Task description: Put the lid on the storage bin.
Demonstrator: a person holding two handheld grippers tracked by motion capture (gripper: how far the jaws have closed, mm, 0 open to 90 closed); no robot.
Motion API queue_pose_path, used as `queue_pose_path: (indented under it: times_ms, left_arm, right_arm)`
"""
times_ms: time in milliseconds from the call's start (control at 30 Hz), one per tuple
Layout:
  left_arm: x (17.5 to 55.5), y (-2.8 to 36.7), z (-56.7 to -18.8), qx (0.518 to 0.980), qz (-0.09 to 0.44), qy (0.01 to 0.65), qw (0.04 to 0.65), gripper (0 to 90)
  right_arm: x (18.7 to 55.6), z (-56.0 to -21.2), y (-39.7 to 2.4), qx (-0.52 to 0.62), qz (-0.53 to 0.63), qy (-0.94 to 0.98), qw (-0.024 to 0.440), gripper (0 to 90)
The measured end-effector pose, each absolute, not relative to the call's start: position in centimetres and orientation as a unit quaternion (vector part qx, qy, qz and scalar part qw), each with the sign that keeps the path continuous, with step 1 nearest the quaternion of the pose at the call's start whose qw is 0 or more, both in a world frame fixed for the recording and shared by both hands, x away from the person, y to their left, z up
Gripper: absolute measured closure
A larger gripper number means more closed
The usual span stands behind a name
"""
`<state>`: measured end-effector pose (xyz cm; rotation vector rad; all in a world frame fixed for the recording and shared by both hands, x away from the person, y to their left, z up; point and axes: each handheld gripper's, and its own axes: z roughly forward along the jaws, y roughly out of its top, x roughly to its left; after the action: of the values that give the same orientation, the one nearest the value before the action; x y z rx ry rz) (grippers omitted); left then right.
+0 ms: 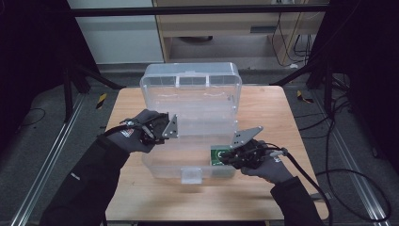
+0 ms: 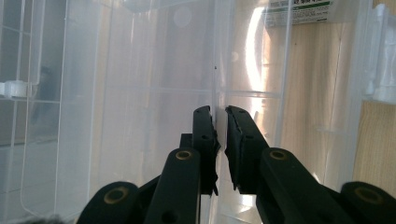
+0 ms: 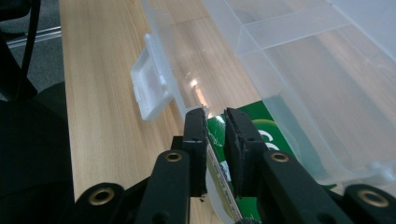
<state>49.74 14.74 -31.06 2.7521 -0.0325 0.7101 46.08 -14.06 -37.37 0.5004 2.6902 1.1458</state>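
Nearly closed, each claw — left claw (image 2: 220,122) on box wall (image 2: 215,70), right claw (image 3: 215,122) on green packet (image 3: 215,133).

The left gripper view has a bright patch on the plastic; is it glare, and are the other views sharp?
Left gripper view: yes, a tall white glare streak on the clear plastic box wall. Right gripper view: a small glint by the green card; near jaws soft. High view: dim surroundings; the latch looks blurred.
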Motion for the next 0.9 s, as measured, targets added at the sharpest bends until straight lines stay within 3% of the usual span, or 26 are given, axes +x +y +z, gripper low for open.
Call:
queue_pose_path:
  times_ms: [333,667,900]
  left_arm:
    - [49.7,14.8,-31.2,0.957,0.246,-0.009,0.155,81.2]
    - [49.6,14.8,-31.3,0.958,0.241,-0.006,0.158,81.0]
    - [49.5,14.8,-31.3,0.959,0.239,-0.007,0.155,80.9]
  right_arm:
    - [46.0,-35.9,-15.2,0.188,0.431,0.876,0.104,89.6]
    - [46.6,-34.1,-15.9,0.211,0.481,0.843,0.115,90.0]
    - [47.4,-32.9,-16.6,0.252,0.523,0.799,0.156,90.0]
